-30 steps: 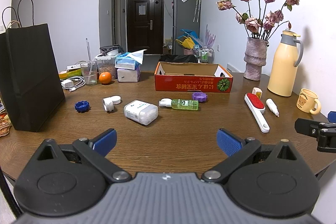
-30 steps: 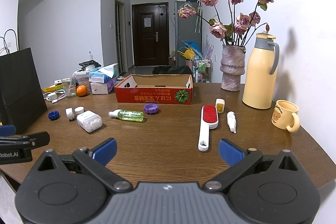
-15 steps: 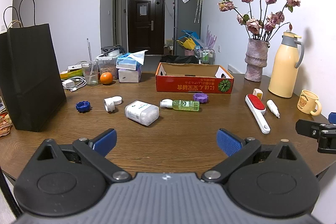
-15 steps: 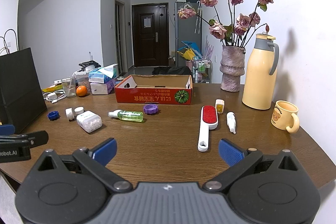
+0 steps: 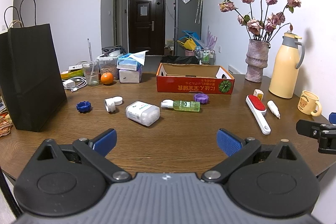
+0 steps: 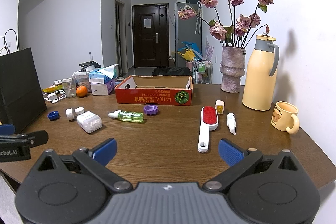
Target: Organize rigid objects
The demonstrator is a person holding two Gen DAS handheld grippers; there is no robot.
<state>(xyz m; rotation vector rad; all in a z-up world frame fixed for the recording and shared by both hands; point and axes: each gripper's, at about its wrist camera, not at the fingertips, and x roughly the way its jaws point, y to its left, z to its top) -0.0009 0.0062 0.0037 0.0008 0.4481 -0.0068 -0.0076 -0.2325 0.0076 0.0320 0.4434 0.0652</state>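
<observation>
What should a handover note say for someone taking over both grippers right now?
Left gripper: open, holding nothing, above the near table edge.
Right gripper: open, holding nothing, also near the front edge.
Cardboard box at the back looks empty as far as its inside shows.
Loose on the table: blue cap, white caps, pill bottle, green spray bottle, purple cap, lint brush, small white tube, small yellow item.
Done: nothing gathered.
Left: everything, probably into the box.
</observation>
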